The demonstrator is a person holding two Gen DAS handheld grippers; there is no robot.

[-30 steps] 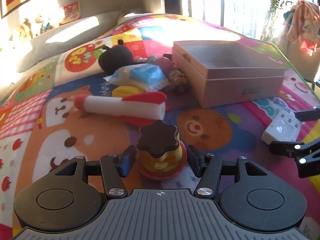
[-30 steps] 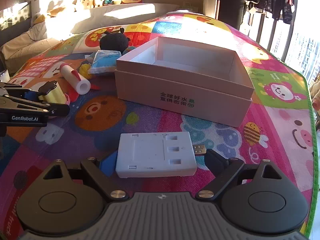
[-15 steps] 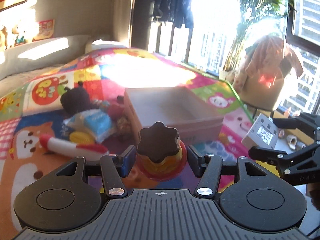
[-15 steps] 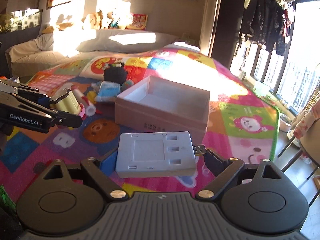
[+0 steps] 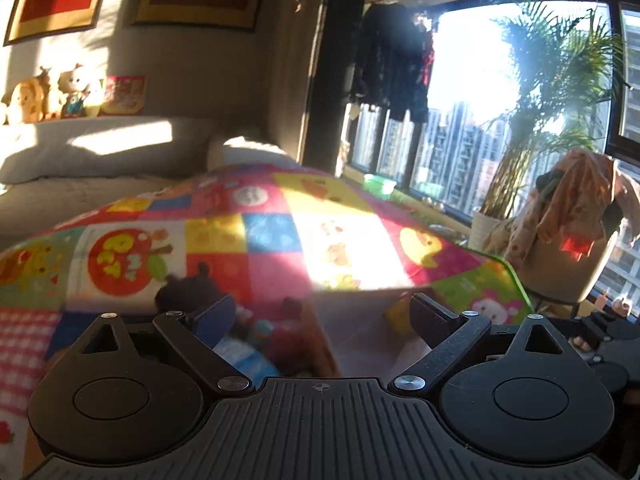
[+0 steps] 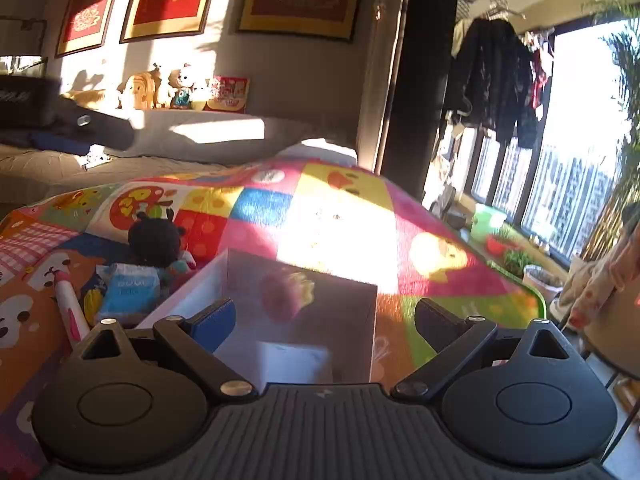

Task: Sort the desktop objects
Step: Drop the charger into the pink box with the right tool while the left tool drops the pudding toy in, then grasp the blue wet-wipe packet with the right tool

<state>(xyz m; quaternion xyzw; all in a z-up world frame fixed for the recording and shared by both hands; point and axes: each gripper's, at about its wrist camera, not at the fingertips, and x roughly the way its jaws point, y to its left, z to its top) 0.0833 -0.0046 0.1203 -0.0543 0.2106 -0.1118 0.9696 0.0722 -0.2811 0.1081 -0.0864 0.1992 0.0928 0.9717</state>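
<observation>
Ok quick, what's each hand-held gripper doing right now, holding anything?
Left hand-held gripper: jaws opening, nothing between them.
Right hand-held gripper: jaws opening, nothing gripped; the box lies below.

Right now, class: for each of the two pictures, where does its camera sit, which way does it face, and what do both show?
Left wrist: sits on the left tool, faces over the box to the window; own open fingers show.
Right wrist: sits on the right tool, faces over the box to the wall; own open fingers show.
Shared: box, patchwork blanket, black plush toy.
</observation>
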